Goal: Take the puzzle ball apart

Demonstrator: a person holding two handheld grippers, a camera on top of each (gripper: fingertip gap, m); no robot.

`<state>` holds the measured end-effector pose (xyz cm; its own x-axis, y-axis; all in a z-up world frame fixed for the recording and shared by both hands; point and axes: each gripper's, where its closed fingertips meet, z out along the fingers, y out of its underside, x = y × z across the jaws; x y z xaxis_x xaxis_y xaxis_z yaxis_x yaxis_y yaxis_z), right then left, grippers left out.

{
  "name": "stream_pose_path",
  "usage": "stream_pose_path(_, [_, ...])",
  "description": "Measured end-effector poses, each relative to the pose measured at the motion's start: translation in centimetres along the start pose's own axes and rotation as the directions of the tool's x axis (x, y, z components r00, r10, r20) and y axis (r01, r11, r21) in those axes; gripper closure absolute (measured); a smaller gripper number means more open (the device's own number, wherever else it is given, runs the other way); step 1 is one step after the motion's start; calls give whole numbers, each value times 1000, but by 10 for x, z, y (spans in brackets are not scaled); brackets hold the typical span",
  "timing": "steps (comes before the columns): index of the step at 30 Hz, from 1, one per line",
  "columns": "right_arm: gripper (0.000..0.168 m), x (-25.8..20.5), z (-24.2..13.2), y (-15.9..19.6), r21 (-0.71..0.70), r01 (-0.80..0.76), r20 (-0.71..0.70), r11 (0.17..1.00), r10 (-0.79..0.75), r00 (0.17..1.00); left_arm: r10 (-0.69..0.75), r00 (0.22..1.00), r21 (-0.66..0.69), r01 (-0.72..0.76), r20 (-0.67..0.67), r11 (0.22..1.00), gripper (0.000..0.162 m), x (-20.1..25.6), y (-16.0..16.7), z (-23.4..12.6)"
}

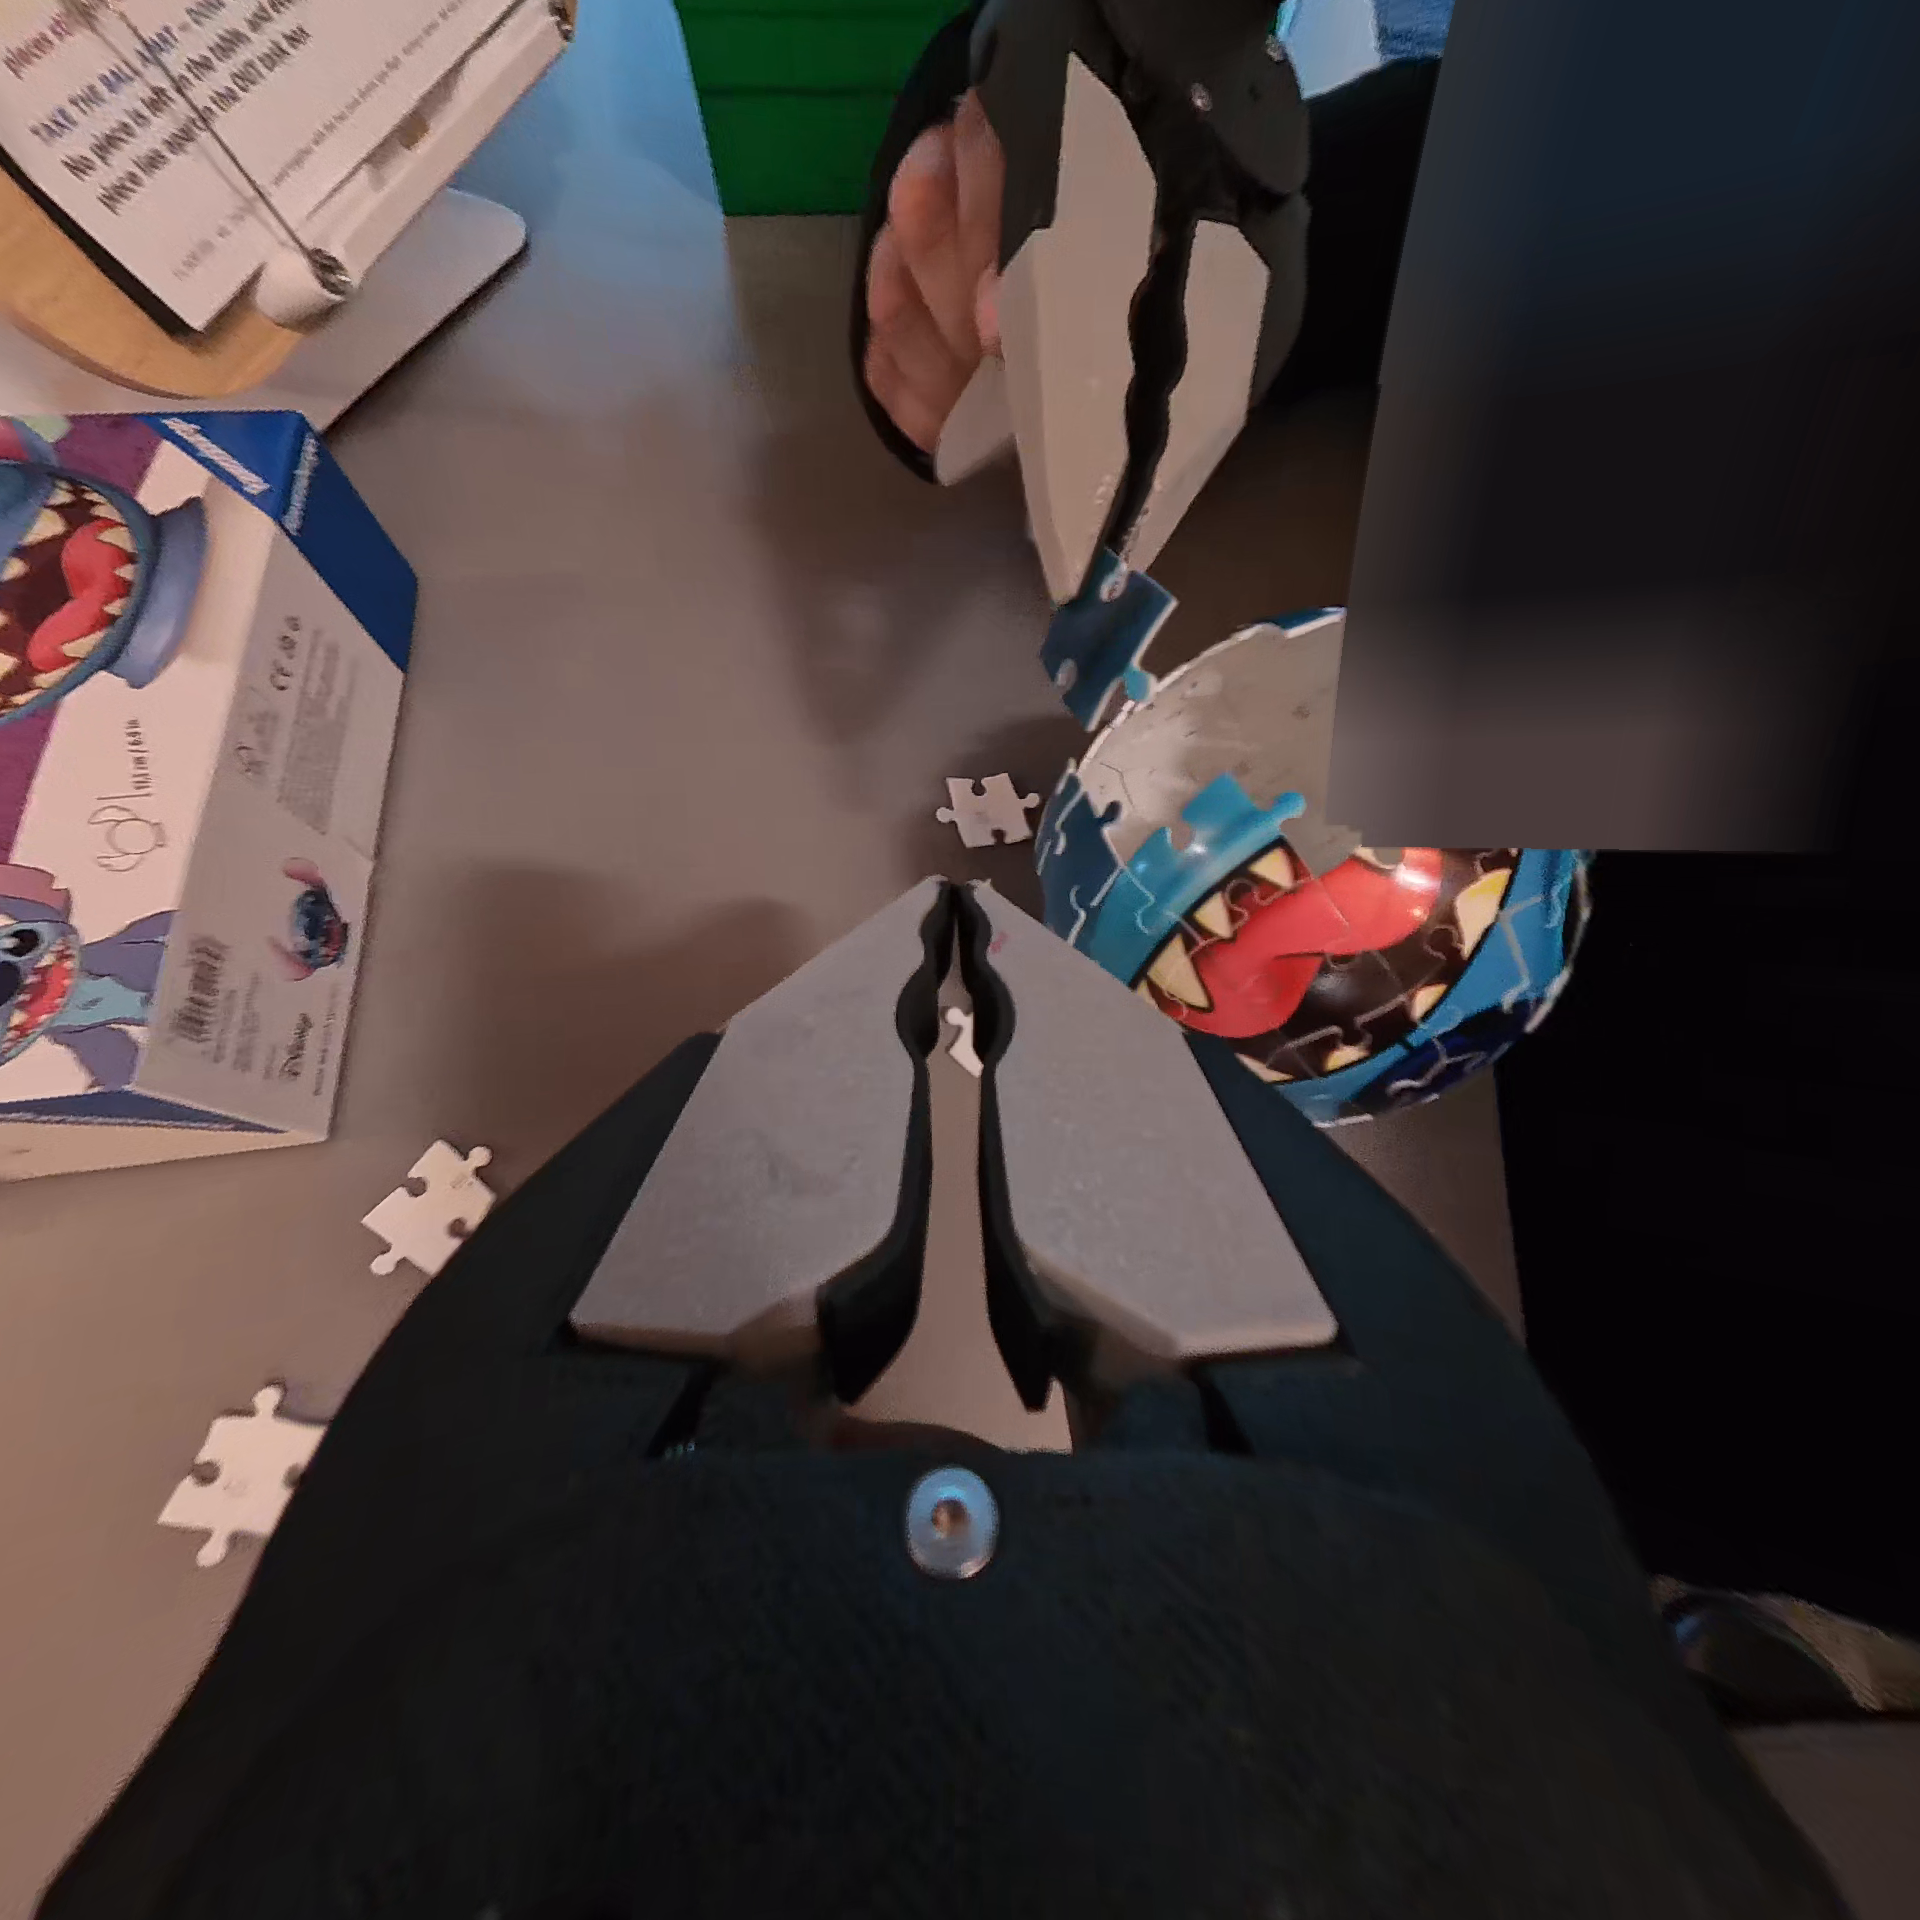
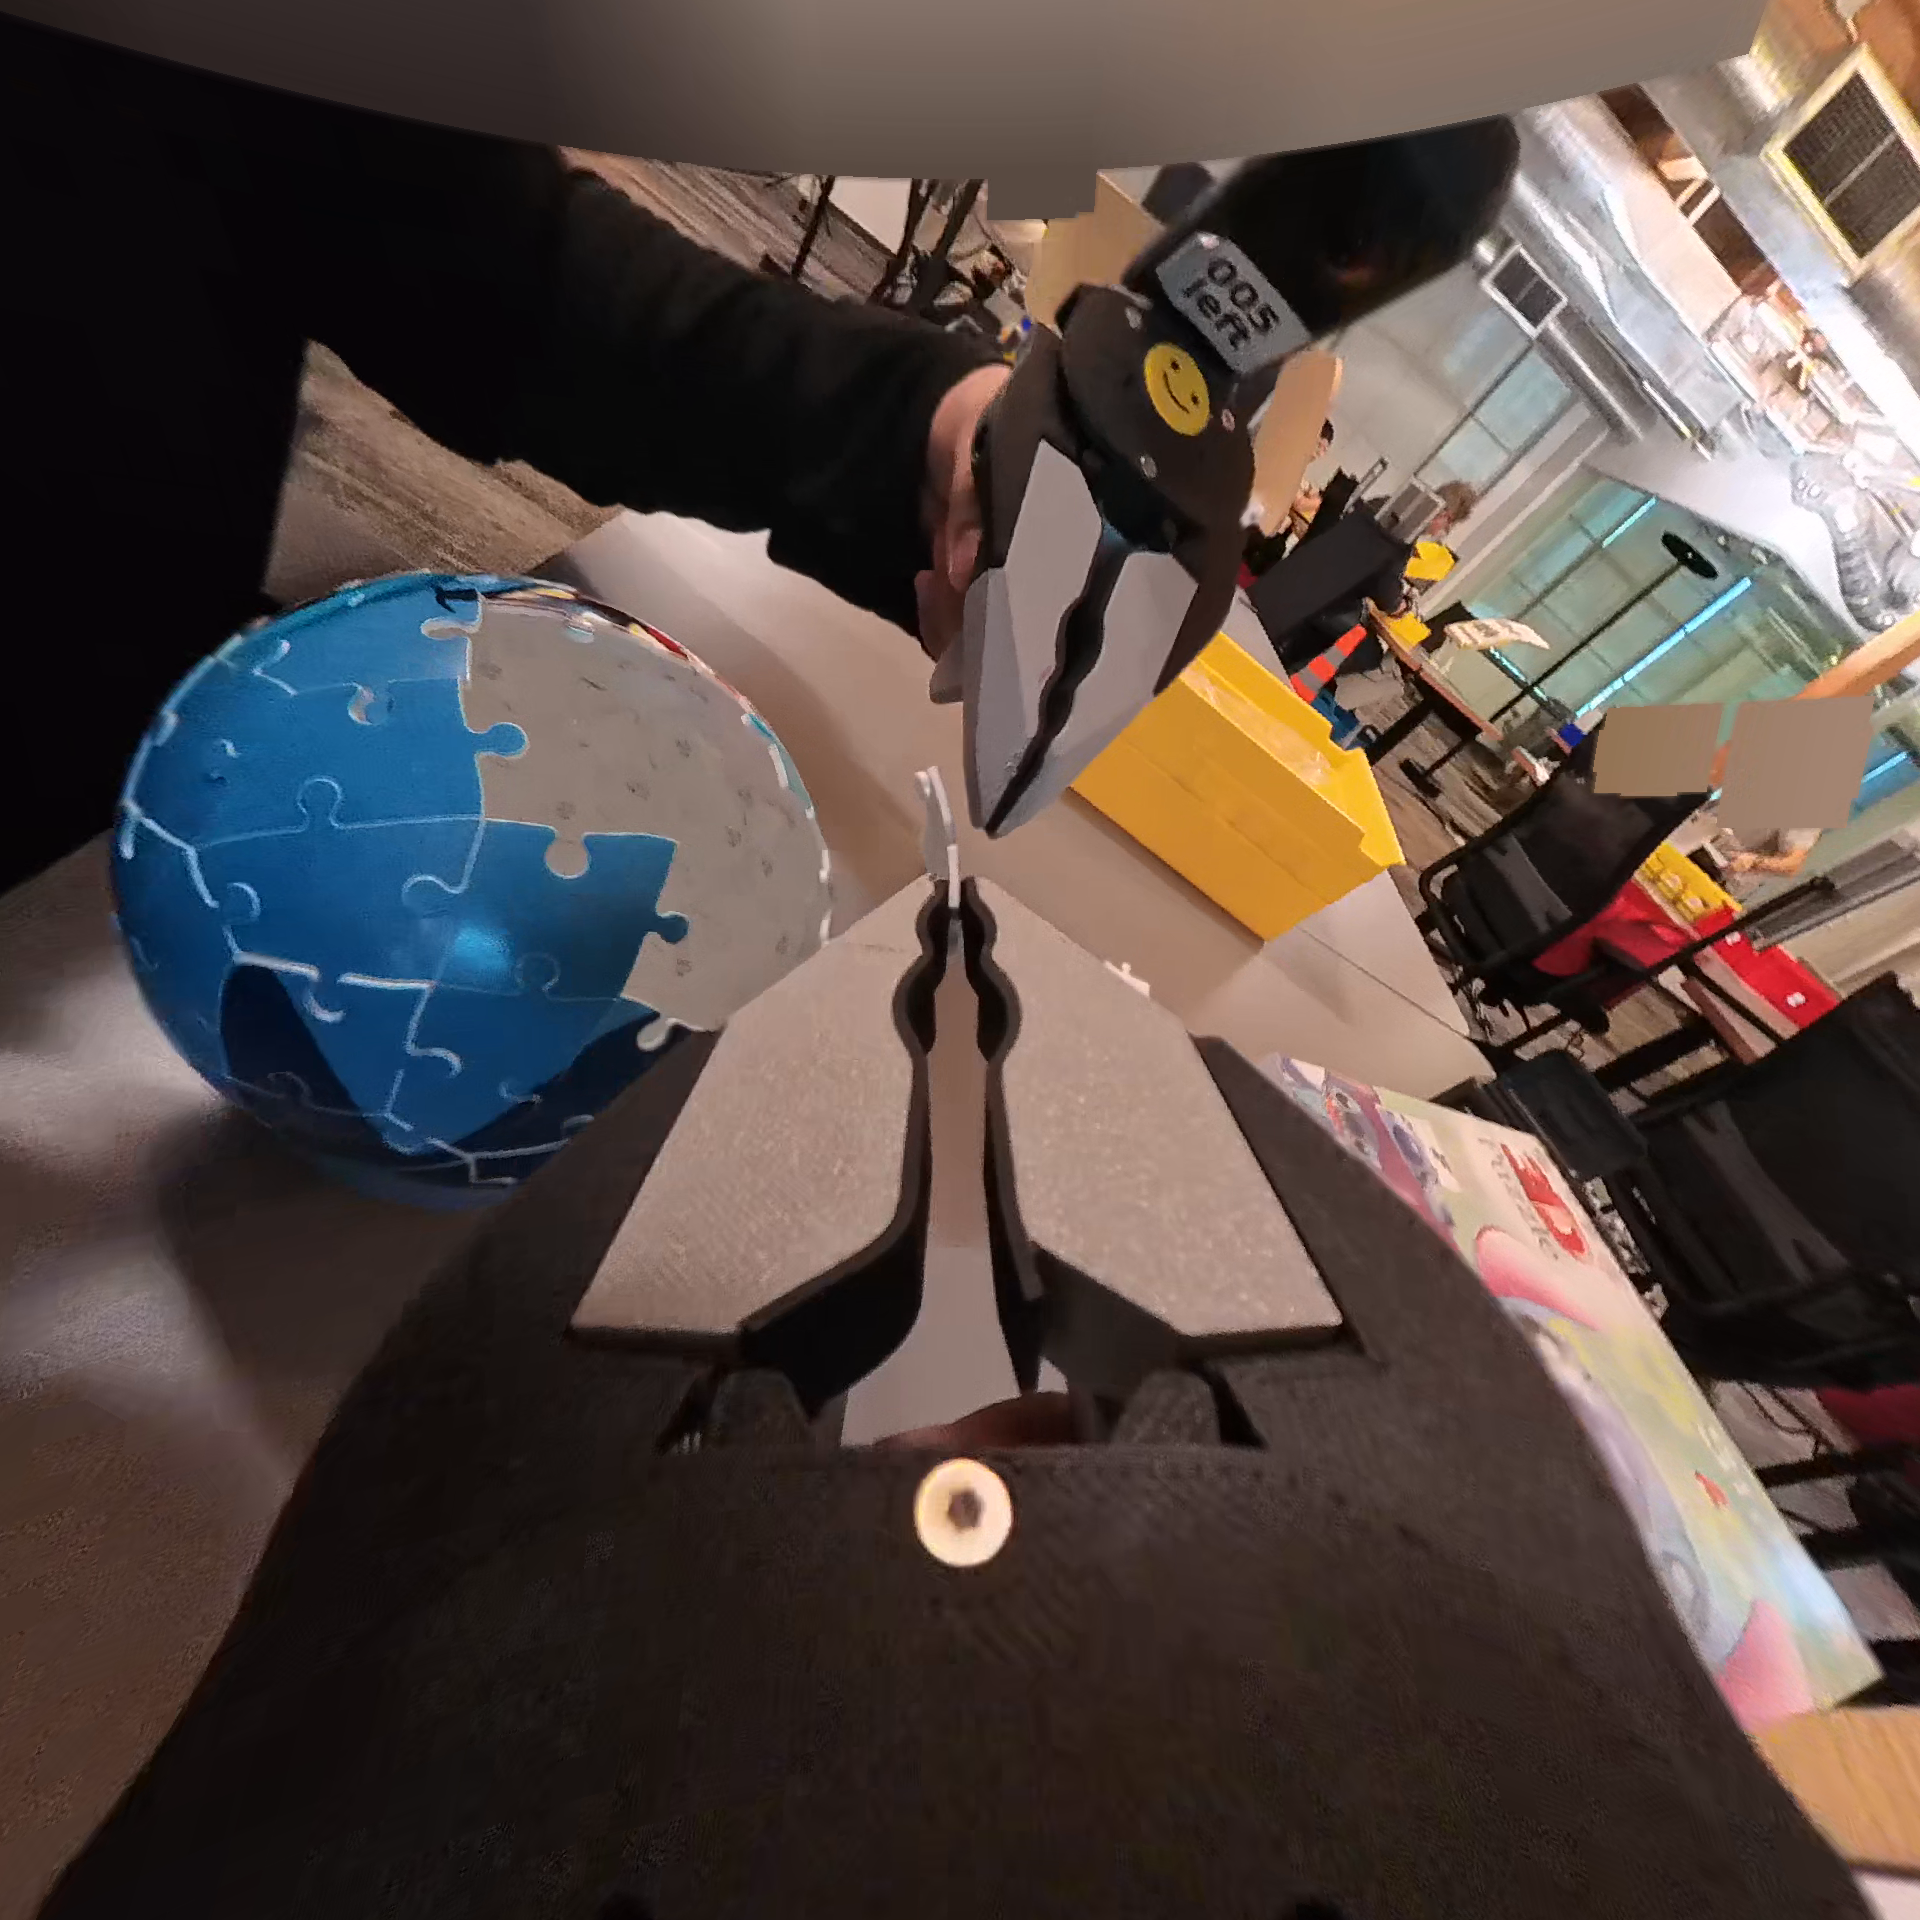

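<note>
Pinching a blue puzzle piece at its fingertips, the right gripper hangs just above the open rim of the puzzle ball, which rests on the grey table. From the right wrist view that piece is seen edge-on, a thin pale sliver rising from the closed tips of the right gripper, with the ball just beside the gripper, to its left. A patch of the ball's shell is missing there, and the pale inside faces of its far pieces show through. The left gripper has its jaws drawn together with nothing between them; it sits just beside the ball, its tips near the blue band above the toothed mouth. The same gripper shows beyond the ball in the right wrist view, pointing down. Loose white pieces lie face down near the ball: one just beside it, two more farther off toward the puzzle box.
</note>
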<state>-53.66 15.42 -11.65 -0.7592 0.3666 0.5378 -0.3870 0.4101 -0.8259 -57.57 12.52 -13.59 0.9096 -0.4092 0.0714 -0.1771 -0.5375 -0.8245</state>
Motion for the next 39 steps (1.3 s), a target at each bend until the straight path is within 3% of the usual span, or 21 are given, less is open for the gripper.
stream_pose_path(8, [168,0,14,9,4,88,56,996,-88,995,-60,980,28,66,-189,997,162,-2,19,8])
stream_pose_path(24, [168,-16,14,5,3,109,107,994,-109,988,83,964,68,-68,-253,995,162,8,4,20])
stream_pose_path(39, [168,-27,18,10,-55,156,136,986,-147,980,78,948,70,-59,-309,996,162,16,4,23])
